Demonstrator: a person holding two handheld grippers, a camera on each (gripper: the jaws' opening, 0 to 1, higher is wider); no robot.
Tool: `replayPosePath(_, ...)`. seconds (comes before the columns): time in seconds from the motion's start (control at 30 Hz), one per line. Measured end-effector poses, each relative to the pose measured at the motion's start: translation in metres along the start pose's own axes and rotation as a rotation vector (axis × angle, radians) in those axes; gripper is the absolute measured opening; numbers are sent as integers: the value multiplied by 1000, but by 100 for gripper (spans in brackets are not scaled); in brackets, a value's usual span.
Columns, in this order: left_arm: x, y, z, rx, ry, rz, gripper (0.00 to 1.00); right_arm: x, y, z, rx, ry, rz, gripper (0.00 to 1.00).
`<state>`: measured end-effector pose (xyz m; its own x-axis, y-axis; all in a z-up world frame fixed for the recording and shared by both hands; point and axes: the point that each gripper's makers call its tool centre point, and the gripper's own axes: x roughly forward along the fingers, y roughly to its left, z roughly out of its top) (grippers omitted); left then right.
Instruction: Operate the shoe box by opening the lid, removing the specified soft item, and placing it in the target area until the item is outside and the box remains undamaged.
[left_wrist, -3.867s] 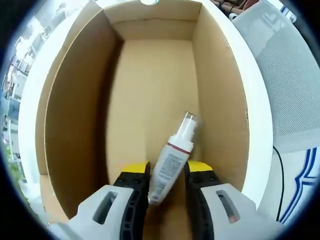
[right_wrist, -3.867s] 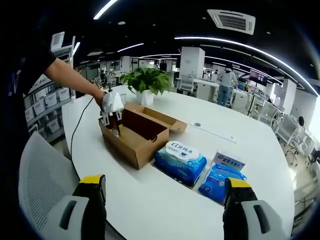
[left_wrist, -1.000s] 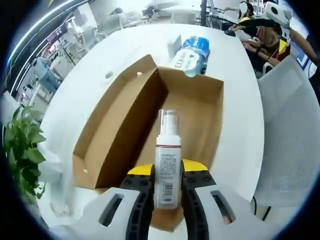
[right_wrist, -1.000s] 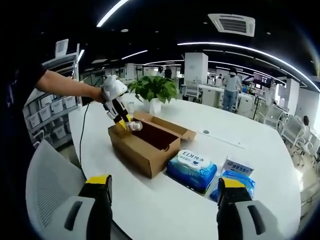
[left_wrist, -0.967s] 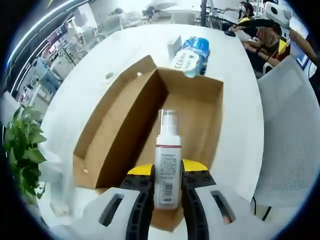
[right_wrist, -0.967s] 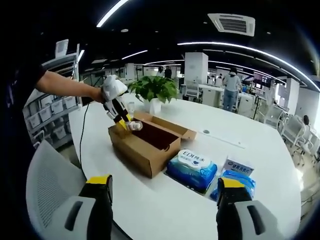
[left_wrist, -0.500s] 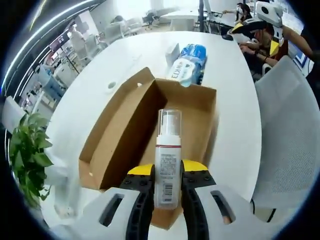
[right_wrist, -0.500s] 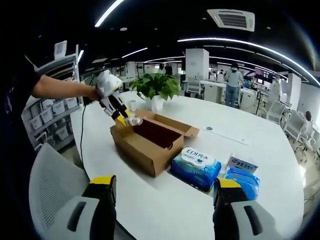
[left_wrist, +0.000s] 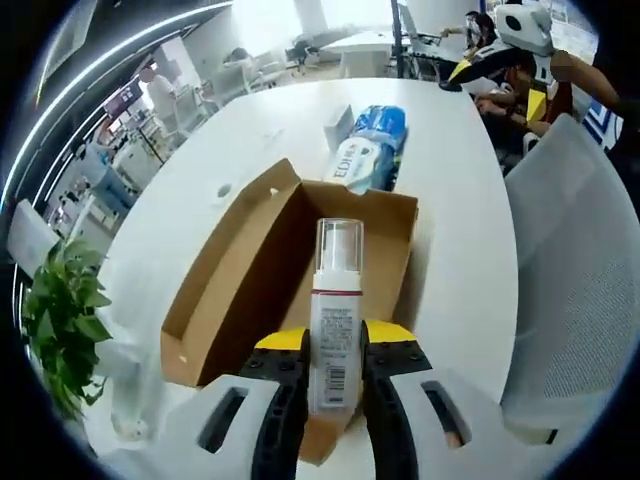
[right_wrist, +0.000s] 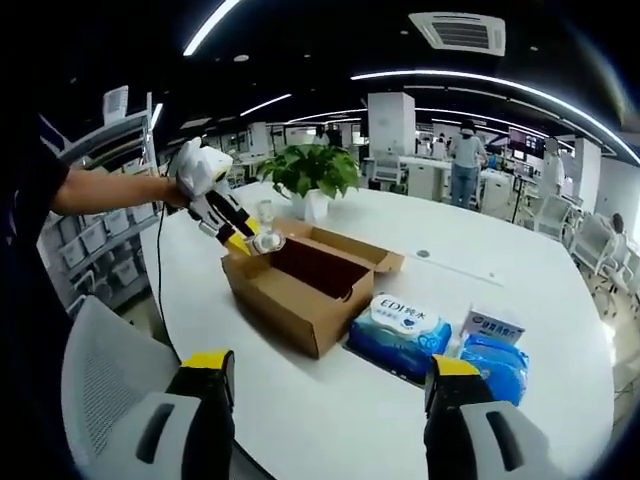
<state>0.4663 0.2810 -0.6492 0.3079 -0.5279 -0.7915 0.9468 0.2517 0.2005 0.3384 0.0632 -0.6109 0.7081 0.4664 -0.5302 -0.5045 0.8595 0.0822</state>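
You are lifting the spray bottle (left_wrist: 335, 318) clear of the shoe box (left_wrist: 290, 290): a second ago the box sat larger under the left gripper (left_wrist: 334, 352), and now it is shrinking below while the bottle is sitting unchanged between the jaws, upright, cap away from you. Your left gripper is staying clamped on the bottle's lower body, yellow pads on both sides. The lid is lying folded out to the left of the open box; inside, only bare cardboard is showing.

In the right gripper view, your left gripper (right_wrist: 240, 240) is holding the bottle (right_wrist: 265, 241) above the box's (right_wrist: 310, 285) near end, higher than half a second back. The wipes packs (right_wrist: 408, 325) are lying just beside the box on the table (right_wrist: 330, 400). Your right gripper (right_wrist: 320, 385) is hovering low with its jaws wide apart, gripping nothing.

Judgement: extraction is done and the box looks unharmed; what is remaining is carrying the bottle to the target area, which I cannot identify.
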Motion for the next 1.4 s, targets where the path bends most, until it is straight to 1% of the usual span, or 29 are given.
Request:
replayPosePath(0.2, -1, -4, 3, 16, -13, 7, 18, 3, 6, 1, 18, 8, 15, 76)
replayPosePath(0.47, -6, -14, 14, 43, -40, 15, 18, 7, 13, 2, 38, 13, 34, 74)
replayPosePath(0.67, -6, -17, 23, 74, -64, 16, 18, 11, 20, 10, 93, -7, 60, 73)
replayPosePath(0.83, -7, -22, 30, 99, -84, 19, 18, 15, 26, 17, 136, -22, 81, 68)
replayPosePath(0.97, -7, -29, 35, 126, -98, 16, 18, 18, 32, 22, 186, -34, 107, 66)
replayPosePath(1.1, -6, -37, 38, 155, -105, 10, 18, 21, 38, 24, 218, -36, 132, 59)
replayPosePath(1.2, -6, -43, 40, 168, -116, 4, 18, 24, 41, 25, 227, -32, 140, 58)
replayPosePath(1.3, -6, -48, 44, 181, -132, 3, 18, 27, 46, 28, 239, -34, 163, 58)
replayPosePath(1.4, -5, -55, 47, 191, -142, -11, 18, 30, 50, 30, 225, -35, 173, 58)
